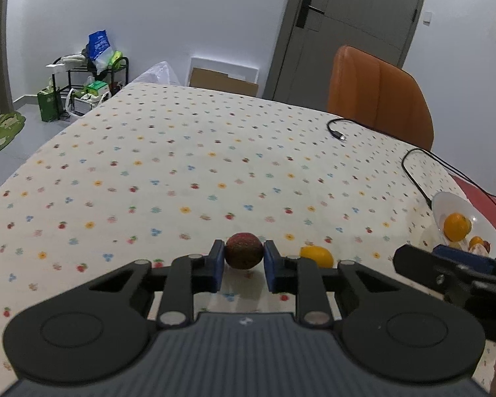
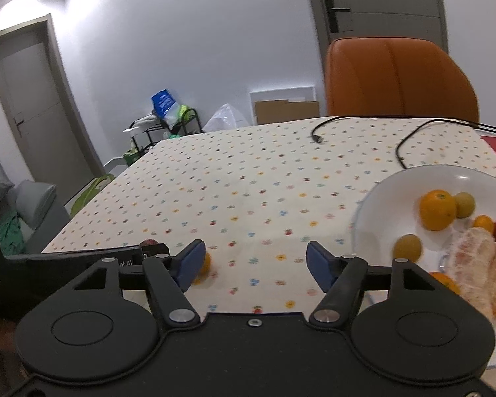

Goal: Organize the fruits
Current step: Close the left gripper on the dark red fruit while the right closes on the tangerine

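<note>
Left gripper (image 1: 243,258) clamps one reddish-brown fruit (image 1: 243,250) near the table's (image 1: 182,165) near edge; the far cloth lies open. Right gripper (image 2: 253,261) gapes empty beside one white plate (image 2: 387,218) at the right edge, one small orange fruit (image 1: 316,256) between them.

Right gripper (image 2: 252,261), jaws apart, hovers beside the fruit plate (image 2: 377,211).

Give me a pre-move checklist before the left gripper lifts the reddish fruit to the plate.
1. Reddish fruit centred between left gripper jaws: ok.
2. Jaws gripping it firmly: cannot tell.
3. Right gripper open and empty: ok.
4. White plate has free room: ok.
5. Yellow fruit clear of the lift path: cannot tell, it lies just right of the jaws.
6. Black cable off the plate: cannot tell.
</note>
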Available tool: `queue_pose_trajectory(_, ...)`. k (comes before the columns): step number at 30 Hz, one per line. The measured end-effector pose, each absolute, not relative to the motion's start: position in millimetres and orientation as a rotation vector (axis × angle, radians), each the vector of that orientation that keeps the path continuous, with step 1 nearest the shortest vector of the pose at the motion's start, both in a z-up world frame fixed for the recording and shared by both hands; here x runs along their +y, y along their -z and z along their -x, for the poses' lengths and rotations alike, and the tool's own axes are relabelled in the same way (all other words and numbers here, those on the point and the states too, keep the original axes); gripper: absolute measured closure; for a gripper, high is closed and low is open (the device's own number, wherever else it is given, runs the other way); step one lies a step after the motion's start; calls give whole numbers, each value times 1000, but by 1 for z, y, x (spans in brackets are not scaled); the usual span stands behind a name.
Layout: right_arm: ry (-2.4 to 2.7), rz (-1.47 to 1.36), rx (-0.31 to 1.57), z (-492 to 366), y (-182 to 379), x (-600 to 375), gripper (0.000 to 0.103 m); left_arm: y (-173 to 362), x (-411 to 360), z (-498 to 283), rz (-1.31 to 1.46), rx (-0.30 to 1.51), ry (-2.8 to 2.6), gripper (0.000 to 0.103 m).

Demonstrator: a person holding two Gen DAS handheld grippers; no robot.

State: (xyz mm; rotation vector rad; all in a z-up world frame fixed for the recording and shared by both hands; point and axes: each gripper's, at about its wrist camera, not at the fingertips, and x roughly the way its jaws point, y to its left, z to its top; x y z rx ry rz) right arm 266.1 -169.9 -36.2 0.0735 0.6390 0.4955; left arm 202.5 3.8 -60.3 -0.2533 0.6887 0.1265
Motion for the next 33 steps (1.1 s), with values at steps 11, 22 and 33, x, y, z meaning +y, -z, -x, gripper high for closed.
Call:
queue_pose_trajectory(11,-553,-53,689,-276,46,-139,48,56,30,-191,280,666,-165,80)
queue_pose_trajectory(22,-587,-23,745,-289,61,-109,82,53,46,-180,307,649,-185,80)
queue_pose_trajectory(33,-554,-29,689,-270,50,-126,82,48,31,-176,285,635,-156,80)
